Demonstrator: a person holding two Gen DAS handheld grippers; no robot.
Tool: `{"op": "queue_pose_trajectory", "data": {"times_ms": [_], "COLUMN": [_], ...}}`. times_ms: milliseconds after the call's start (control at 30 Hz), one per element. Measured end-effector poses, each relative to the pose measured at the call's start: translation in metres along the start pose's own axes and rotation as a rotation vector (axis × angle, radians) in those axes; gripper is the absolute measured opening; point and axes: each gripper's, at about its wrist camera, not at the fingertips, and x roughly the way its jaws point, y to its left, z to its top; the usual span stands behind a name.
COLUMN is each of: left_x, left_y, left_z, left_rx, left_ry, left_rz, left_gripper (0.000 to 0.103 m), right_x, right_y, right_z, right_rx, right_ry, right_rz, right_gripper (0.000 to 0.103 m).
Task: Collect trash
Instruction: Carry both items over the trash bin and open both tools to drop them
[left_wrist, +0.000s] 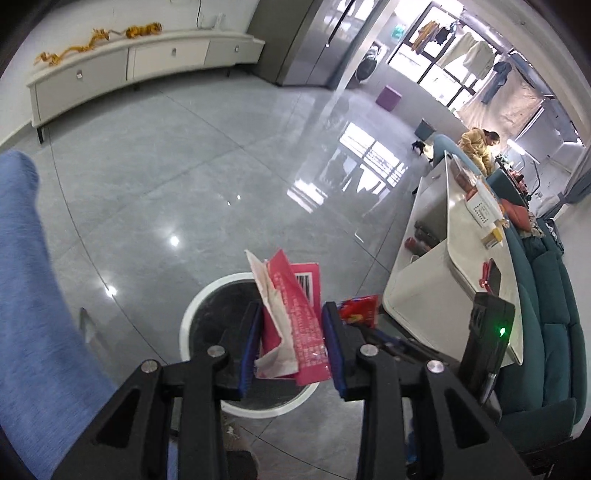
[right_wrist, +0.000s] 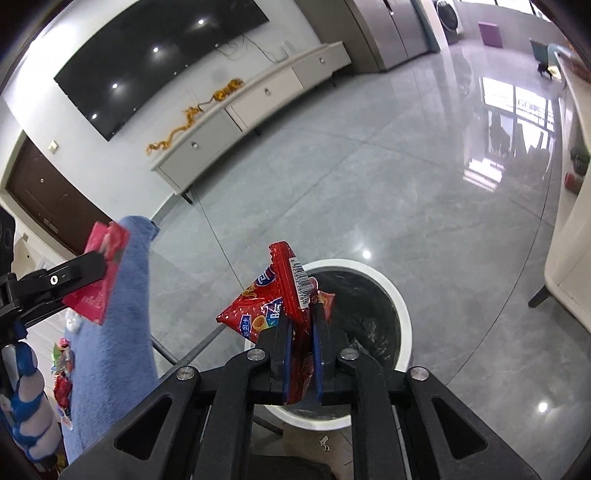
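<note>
Over glossy grey floor (left_wrist: 184, 184) and white-rimmed bin (right_wrist: 402, 314): left gripper (left_wrist: 291, 332) pinching barcoded pink packet (left_wrist: 295, 314), right gripper (right_wrist: 301, 332) pinching barcoded red wrapper (right_wrist: 266, 302).

right gripper (right_wrist: 301, 332) pinching crumpled red snack wrapper (right_wrist: 275, 295) between blue pads, hanging over white-rimmed bin (right_wrist: 400, 321) with black liner, left gripper (right_wrist: 94, 273) at 9 o'clock gripping pink packet (right_wrist: 101, 273), blue sleeve (right_wrist: 114, 325) just behind it, TV (right_wrist: 155, 55) and white cabinet (right_wrist: 255, 99) sitting at 11 o'clock

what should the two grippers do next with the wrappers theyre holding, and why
Probably open both over the bin. The left gripper pinches a pink wrapper and the right gripper a red snack wrapper, each above the white-rimmed trash bin, so both should drop in.
</note>
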Motion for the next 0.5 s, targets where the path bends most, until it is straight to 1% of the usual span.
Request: {"op": "queue_pose_trajectory", "data": {"times_ms": [33, 67, 100, 133, 167, 200, 300, 400, 500], "left_x": [0.008, 0.017, 0.022, 0.029, 0.034, 0.038, 0.041, 0.039, 0.023], "left_y": [0.002, 0.003, 0.004, 0.006, 0.007, 0.008, 0.009, 0.002, -0.004], "left_z": [0.002, 0.005, 0.006, 0.007, 0.008, 0.008, 0.005, 0.002, -0.002], "left_rx": [-0.008, -0.02, -0.03, -0.04, -0.043, -0.045, -0.045, -0.021, -0.002], "left_ry": [0.012, 0.021, 0.025, 0.03, 0.035, 0.041, 0.047, 0.022, -0.021], "left_rz": [-0.005, -0.013, -0.017, -0.02, -0.021, -0.02, -0.015, -0.003, 0.019], "left_gripper": [0.041, 0.045, 0.053, 0.054, 0.055, 0.055, 0.055, 0.055, 0.055], "right_x": [0.008, 0.014, 0.022, 0.026, 0.031, 0.035, 0.04, 0.037, 0.027], "right_y": [0.0, -0.001, -0.001, -0.003, -0.005, -0.007, -0.012, -0.013, -0.01], "right_z": [0.002, 0.003, 0.005, 0.005, 0.006, 0.005, 0.004, 0.0, -0.003], "right_rx": [-0.001, -0.002, 0.0, 0.003, 0.006, 0.01, 0.029, 0.031, 0.033], "right_ry": [0.01, 0.019, 0.029, 0.037, 0.044, 0.051, 0.06, 0.06, 0.052], "right_rz": [-0.004, -0.01, -0.017, -0.022, -0.03, -0.039, -0.047, -0.052, -0.054], "right_gripper": [0.013, 0.015, 0.021, 0.024, 0.029, 0.031, 0.032, 0.033, 0.035]}}
